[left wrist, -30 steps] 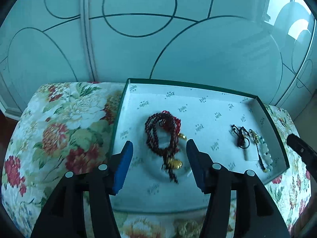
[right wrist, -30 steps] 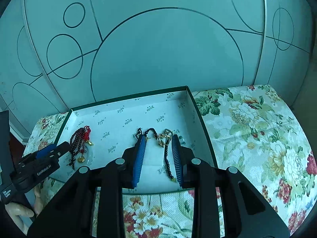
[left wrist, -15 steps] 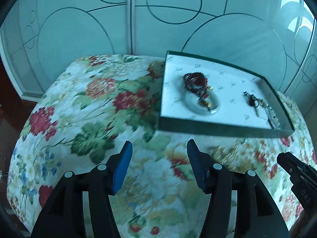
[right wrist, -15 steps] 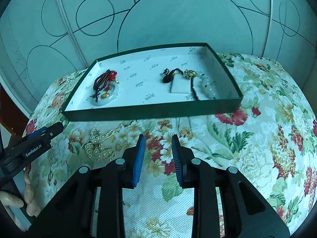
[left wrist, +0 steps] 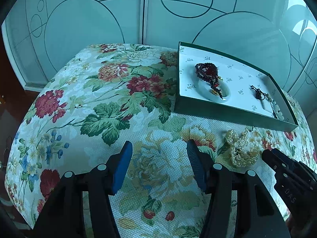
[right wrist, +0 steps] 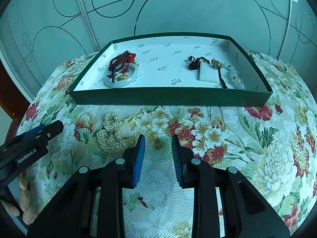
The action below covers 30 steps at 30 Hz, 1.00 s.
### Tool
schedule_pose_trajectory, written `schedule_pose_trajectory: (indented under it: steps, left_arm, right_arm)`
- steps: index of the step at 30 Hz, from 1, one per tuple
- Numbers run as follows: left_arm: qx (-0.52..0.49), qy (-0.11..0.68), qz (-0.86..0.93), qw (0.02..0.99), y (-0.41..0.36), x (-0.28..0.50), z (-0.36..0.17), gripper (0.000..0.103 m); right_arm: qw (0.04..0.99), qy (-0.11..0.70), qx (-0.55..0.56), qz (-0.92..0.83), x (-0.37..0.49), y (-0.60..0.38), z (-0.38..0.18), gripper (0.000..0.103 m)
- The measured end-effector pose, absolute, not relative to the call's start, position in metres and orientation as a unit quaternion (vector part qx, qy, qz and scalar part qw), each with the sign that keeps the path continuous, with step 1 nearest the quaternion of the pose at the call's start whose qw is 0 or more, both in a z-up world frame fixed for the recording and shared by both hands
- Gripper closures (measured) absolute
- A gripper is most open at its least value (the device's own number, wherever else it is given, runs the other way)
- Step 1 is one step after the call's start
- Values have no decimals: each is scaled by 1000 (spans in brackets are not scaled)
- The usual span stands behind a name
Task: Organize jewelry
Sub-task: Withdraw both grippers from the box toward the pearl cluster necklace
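While both grippers are hovering empty over the floral surface point(right wrist: 257, 138), I am holding my left gripper point(left wrist: 158, 148) wide apart and my right gripper point(right wrist: 158, 141) narrowly parted; the pearl necklace point(right wrist: 114, 133) is lying just before the green tray point(right wrist: 170, 97).

Looks like somebody's bedroom at home

I'm seeing a floral quilted cover point(right wrist: 257, 138) and frosted sliding wardrobe doors point(left wrist: 89, 29) behind it.
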<state>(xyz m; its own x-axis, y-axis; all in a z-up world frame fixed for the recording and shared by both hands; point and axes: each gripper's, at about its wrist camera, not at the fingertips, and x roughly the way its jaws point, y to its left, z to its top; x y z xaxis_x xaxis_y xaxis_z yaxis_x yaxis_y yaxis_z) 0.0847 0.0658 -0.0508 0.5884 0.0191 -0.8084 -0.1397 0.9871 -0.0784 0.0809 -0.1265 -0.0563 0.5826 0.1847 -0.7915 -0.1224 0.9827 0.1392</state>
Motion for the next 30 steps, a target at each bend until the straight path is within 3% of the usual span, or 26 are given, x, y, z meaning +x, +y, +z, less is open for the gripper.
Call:
schedule_pose_trajectory:
  steps: [6, 9, 14, 16, 30]
  left_arm:
    - [-67, 459, 48, 885, 66, 85, -56, 46]
    - [-67, 459, 48, 885, 66, 85, -56, 46]
    - [-66, 462, 47, 883, 65, 85, -57, 46]
    - [-65, 463, 46, 883, 64, 85, -58, 46]
    - [-58, 464, 17, 884, 46, 84, -54, 46]
  right_arm:
    - [888, 451, 27, 87, 81, -122, -60, 78]
    - [889, 451, 19, 83, 81, -121, -62, 85]
    - [890, 449, 10, 80, 81, -120, -63, 88]
    - [890, 449, 4, 79, 81, -119, -64, 95]
    - [896, 439, 25, 65, 80, -140, -55, 95]
